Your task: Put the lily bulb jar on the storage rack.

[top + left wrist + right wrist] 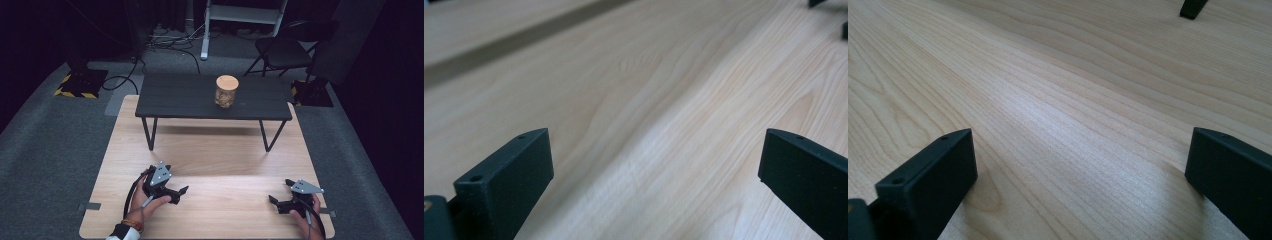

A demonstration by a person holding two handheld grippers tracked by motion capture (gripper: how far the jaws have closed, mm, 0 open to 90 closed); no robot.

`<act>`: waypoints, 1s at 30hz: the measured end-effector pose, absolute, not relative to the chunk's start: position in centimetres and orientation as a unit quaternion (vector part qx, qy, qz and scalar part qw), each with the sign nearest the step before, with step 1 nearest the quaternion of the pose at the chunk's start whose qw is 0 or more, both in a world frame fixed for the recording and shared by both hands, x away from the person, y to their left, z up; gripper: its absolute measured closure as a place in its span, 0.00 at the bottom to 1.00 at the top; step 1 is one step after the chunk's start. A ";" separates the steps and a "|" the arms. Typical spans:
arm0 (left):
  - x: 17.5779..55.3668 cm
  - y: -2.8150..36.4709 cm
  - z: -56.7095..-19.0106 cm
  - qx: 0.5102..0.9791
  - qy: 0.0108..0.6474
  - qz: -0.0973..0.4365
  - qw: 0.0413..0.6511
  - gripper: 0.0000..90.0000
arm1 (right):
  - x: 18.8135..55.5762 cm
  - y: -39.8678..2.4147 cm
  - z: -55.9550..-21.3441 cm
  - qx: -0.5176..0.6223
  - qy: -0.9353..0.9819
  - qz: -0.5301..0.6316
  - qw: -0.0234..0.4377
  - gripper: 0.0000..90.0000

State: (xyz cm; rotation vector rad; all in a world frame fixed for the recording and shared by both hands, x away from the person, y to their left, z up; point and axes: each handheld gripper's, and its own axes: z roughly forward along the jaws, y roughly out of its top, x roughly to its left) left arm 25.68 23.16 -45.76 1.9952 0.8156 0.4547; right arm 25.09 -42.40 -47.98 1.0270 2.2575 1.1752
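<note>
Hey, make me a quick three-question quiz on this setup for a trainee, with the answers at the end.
1. True or false: the jar stands on the small black table.
2. Multiple choice: the jaws of the left gripper are A) shut on the jar, B) open with nothing between them, C) shut on a cable.
3. Fill in: the right gripper sits low over the light ____ tabletop.

Key:
1. True. It stands upright with its wooden lid on.
2. B. The left gripper view shows bare wood between the jaws.
3. Wooden. Its jaws are open too.
</note>
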 end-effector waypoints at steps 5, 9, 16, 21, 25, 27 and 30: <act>25.2 22.5 -46.7 0.818 0.340 0.190 0.424 0.01 | 25.1 -42.4 -48.0 0.367 0.806 0.420 0.197 0.00; 24.9 22.2 -47.6 0.821 0.347 0.186 0.413 0.01 | 25.1 -42.4 -48.0 0.367 0.806 0.420 0.197 0.00; 24.6 22.8 -48.5 0.813 0.346 0.186 0.431 0.01 | 25.1 -42.4 -48.0 0.367 0.806 0.420 0.197 0.00; 24.4 22.7 -48.7 0.810 0.346 0.189 0.434 0.01 | 25.1 -42.4 -48.0 0.367 0.806 0.420 0.197 0.00; 24.4 22.7 -48.7 0.810 0.346 0.189 0.434 0.01 | 25.1 -42.4 -48.0 0.367 0.806 0.420 0.197 0.00; 24.4 22.7 -48.7 0.810 0.346 0.189 0.434 0.01 | 25.1 -42.4 -48.0 0.367 0.806 0.420 0.197 0.00; 24.4 22.7 -48.7 0.810 0.346 0.189 0.434 0.01 | 25.1 -42.4 -48.0 0.367 0.806 0.420 0.197 0.00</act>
